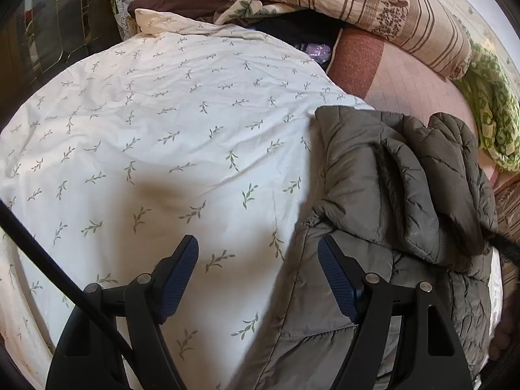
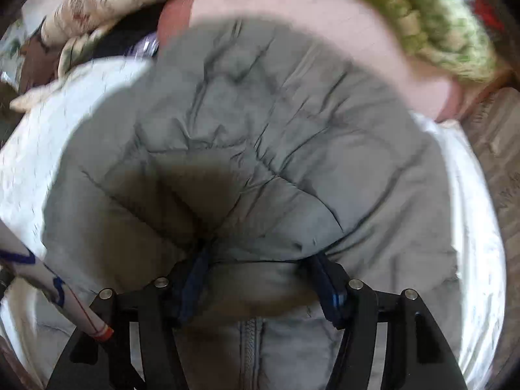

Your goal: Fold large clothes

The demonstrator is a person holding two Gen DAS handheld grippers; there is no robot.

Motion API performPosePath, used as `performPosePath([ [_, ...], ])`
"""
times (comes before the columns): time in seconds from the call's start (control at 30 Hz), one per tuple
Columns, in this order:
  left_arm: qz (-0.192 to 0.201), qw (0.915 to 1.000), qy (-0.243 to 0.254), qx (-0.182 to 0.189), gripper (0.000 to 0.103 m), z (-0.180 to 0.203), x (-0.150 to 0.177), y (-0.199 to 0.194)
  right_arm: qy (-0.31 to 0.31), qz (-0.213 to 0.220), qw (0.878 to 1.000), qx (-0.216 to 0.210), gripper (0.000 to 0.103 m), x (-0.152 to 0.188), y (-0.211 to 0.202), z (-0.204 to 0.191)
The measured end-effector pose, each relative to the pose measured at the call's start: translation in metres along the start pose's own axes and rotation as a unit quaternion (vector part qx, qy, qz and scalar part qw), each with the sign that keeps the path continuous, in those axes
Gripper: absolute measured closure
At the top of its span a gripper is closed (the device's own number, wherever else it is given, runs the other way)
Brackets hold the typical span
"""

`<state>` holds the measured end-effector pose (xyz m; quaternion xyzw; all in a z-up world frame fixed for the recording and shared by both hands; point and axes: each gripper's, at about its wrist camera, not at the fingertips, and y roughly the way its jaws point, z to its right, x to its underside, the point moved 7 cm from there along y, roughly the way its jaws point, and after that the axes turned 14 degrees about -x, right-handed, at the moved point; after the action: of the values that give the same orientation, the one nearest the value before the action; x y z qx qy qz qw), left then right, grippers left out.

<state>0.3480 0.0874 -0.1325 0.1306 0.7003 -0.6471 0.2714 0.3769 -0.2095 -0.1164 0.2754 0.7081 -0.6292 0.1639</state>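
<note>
Left hand-held gripper (image 1: 258, 279) hangs released over the jacket (image 1: 390, 195) edge on the bed's leaf-print duvet (image 1: 146, 130). Right hand-held gripper (image 2: 260, 279) straddles puffy quilting, grip unclear. Risk: slick padding springs open; far pillows (image 1: 373, 3) crowd the fold.

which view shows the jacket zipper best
The right wrist view. The zipper runs down between the right gripper fingers at the bottom centre, teeth visible though a little blurred. The left wrist view shows the grey quilted jacket sharply, bunched on the leaf-print duvet, but no zipper can be made out there.
</note>
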Motion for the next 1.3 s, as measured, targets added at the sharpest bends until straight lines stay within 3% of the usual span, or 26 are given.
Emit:
performPosePath([
  [0.13,0.005,1.0,-0.002,-0.008,0.028,-0.003,-0.001,0.0,-0.012,0.092,0.996,0.009,0.037,-0.024,-0.056,-0.017],
  [0.2,0.002,1.0,-0.001,-0.007,0.028,-0.003,0.0,0.001,-0.027,0.104,0.994,0.01,0.036,-0.034,-0.057,-0.028],
  [0.33,0.004,0.9999,0.005,-0.013,0.028,-0.002,0.0,0.002,-0.016,0.052,0.998,-0.006,0.036,-0.041,-0.002,-0.042],
  [0.47,0.004,0.9999,0.006,-0.011,0.028,-0.002,0.0,0.001,-0.002,-0.04,0.999,-0.009,0.036,-0.011,0.073,-0.051],
  [0.57,0.001,1.0,0.006,-0.005,0.028,-0.001,0.0,0.001,-0.026,-0.032,0.999,0.002,0.035,-0.013,0.071,-0.051],
  [0.7,-0.003,0.9999,0.01,0.003,0.028,0.003,0.002,0.001,-0.012,-0.007,0.999,-0.038,0.035,-0.008,0.029,-0.043],
  [0.83,-0.007,0.9996,0.027,0.007,0.028,0.012,0.008,0.002,-0.017,-0.008,0.999,-0.049,0.033,0.027,-0.008,-0.025],
  [1.13,-0.003,0.9975,0.071,-0.004,0.028,0.031,0.026,0.002,0.055,-0.1,0.993,-0.011,0.033,0.146,-0.03,0.075],
  [1.3,0.016,0.9951,0.094,-0.027,0.028,0.037,0.037,-0.007,0.095,-0.086,0.992,-0.019,0.029,0.183,-0.064,0.111],
])
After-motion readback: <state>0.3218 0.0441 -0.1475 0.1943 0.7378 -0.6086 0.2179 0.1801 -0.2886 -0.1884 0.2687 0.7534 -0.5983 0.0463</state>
